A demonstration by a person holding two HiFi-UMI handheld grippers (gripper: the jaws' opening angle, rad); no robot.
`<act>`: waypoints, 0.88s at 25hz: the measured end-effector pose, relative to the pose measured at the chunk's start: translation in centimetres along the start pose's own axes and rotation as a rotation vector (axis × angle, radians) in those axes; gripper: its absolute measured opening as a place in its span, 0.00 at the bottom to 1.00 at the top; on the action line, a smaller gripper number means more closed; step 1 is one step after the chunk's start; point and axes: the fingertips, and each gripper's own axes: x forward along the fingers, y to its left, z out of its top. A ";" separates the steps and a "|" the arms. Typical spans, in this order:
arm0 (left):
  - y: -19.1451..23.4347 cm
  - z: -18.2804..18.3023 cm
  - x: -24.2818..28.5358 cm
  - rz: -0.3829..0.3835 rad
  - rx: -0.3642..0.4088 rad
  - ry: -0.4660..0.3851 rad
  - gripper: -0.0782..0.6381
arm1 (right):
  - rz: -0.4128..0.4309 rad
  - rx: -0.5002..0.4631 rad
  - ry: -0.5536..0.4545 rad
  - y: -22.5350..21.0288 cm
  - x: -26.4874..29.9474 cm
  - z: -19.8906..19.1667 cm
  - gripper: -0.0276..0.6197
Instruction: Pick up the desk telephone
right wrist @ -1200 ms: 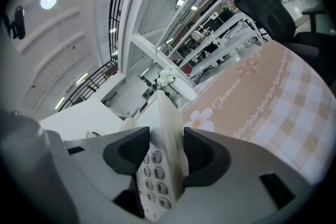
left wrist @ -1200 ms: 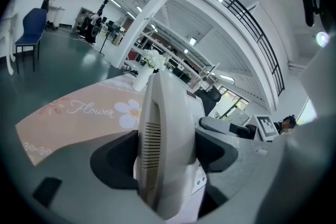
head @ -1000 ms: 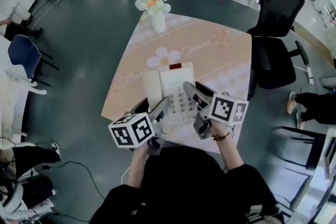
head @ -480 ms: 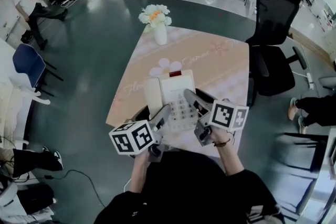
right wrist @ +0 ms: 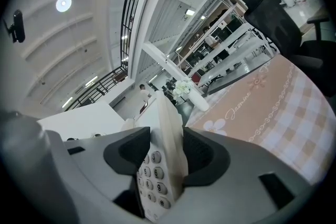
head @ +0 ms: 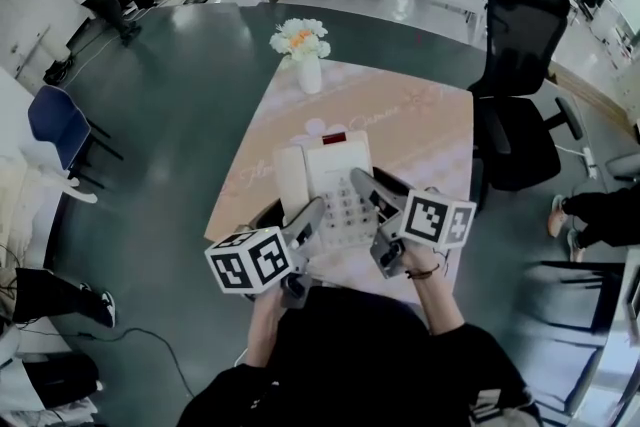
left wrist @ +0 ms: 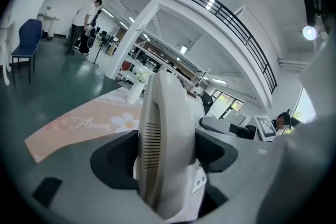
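Nearest, at lower centre, the left hand-held gripper and right hand-held gripper each clamp a side edge of the desk telephone, over the pink tabletop. Rigid, smooth plastic, probably light; the loose handset may slip.

Head view looks steeply down from above; both gripper views face the shared desk telephone at close range.
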 end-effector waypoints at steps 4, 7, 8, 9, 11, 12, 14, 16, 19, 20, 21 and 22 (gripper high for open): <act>-0.2 0.4 -0.2 -0.004 0.010 -0.003 0.56 | 0.005 0.002 -0.011 0.3 -0.1 0.2 0.32; -0.3 0.4 -0.2 -0.005 0.014 0.002 0.56 | 0.005 0.004 -0.012 0.3 -0.2 0.2 0.32; -0.3 0.4 -0.1 -0.005 0.015 0.003 0.56 | 0.005 0.004 -0.012 0.3 -0.2 0.2 0.32; -0.2 0.4 -0.1 -0.005 0.016 0.004 0.56 | 0.006 0.005 -0.012 0.3 -0.1 0.3 0.32; -0.1 0.4 0.0 -0.006 0.017 0.005 0.56 | 0.019 0.010 -0.015 0.4 0.1 0.2 0.32; -0.1 0.4 0.0 -0.007 0.017 0.006 0.56 | 0.023 0.012 -0.015 0.4 0.2 0.2 0.32; 0.0 0.3 0.2 -0.007 0.016 0.008 0.55 | 0.006 0.009 -0.012 0.0 0.0 0.2 0.32; -0.1 0.1 0.3 -0.006 0.015 0.010 0.56 | -0.002 0.008 -0.009 -0.2 -0.1 0.1 0.32; -0.1 0.1 0.4 -0.005 0.014 0.012 0.56 | -0.002 0.004 -0.010 -0.3 -0.1 0.2 0.32; -0.1 0.1 0.4 -0.006 0.013 0.013 0.56 | -0.002 0.003 -0.010 -0.3 -0.1 0.2 0.32; 0.0 0.1 0.4 -0.006 0.011 0.014 0.56 | -0.004 0.003 -0.009 -0.3 0.0 0.1 0.32; 0.0 0.1 0.4 -0.006 0.010 0.014 0.56 | -0.004 0.004 -0.007 -0.3 0.0 0.1 0.32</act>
